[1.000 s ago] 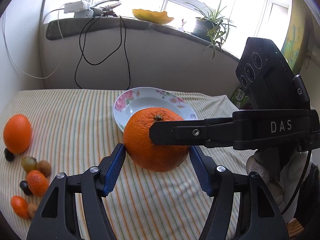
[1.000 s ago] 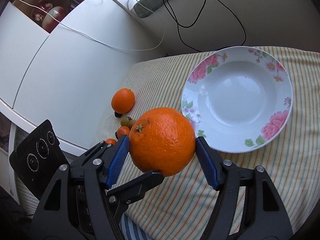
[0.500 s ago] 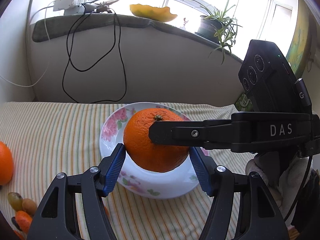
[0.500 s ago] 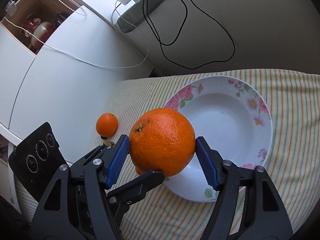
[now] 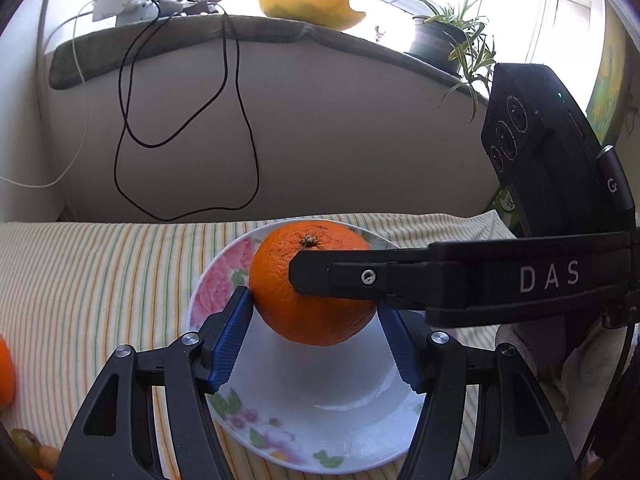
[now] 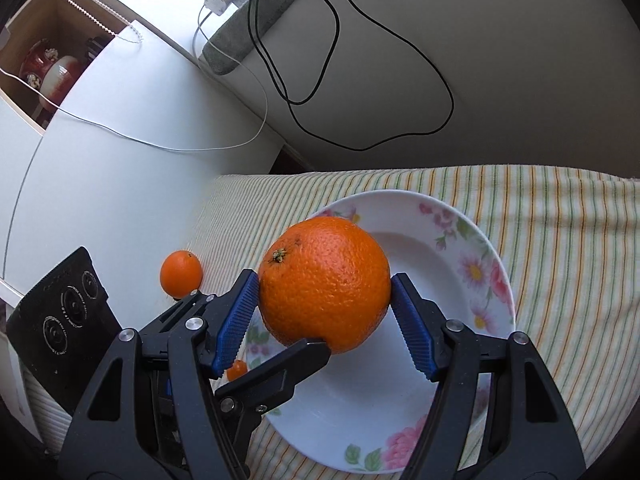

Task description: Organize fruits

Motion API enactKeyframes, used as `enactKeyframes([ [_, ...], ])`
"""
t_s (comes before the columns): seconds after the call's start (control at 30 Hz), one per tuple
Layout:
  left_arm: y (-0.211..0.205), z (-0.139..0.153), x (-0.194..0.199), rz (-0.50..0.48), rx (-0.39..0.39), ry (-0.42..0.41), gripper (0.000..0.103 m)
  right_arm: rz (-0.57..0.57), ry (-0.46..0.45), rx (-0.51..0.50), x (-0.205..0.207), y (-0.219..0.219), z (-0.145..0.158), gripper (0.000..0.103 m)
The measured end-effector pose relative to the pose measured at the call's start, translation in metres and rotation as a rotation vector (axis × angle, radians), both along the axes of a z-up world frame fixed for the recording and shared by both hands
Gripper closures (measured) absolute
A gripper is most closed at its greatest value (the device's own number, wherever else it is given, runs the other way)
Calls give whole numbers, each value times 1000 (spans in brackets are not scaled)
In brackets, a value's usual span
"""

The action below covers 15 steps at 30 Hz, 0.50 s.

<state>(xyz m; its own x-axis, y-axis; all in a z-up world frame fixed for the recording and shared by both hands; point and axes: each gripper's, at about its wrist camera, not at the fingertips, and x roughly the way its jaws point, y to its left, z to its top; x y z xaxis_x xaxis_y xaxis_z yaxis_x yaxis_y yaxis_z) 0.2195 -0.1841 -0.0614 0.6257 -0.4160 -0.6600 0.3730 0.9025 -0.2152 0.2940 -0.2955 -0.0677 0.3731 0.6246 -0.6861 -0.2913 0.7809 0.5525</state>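
A big orange (image 5: 276,276) hangs over the white flowered plate (image 5: 208,280), held from two sides. My left gripper (image 5: 315,304) has the orange between its blue pads; the jaws are closing and the left pad touches the peel. My right gripper (image 6: 325,280) is shut on the same orange (image 6: 320,256), with both pads against it, above the plate (image 6: 460,248). One right finger (image 5: 400,276) crosses the front of the fruit. One left finger (image 6: 280,368) reaches under it.
A smaller orange (image 6: 181,278) lies on the striped cloth (image 6: 560,240) left of the plate, with a tiny orange fruit (image 6: 238,370) nearer me. Small fruits (image 5: 24,440) sit at the cloth's left. Black cables (image 5: 240,120) hang down the wall behind. A white cabinet (image 6: 100,184) stands left.
Both grippers carried the big orange from over the bare cloth to over the plate, sinking slightly. The loose fruits slid out toward the left edge of view.
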Motion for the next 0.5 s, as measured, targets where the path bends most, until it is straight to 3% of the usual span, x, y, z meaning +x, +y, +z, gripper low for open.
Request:
enactKeyframes([
  [0.27, -6, 8, -2, 16, 46, -53, 43, -14, -44, -58, 8, 3, 2, 32],
  [0.5, -2, 9, 2, 22, 48, -31, 43, -52, -99, -86, 0, -6, 15, 25],
])
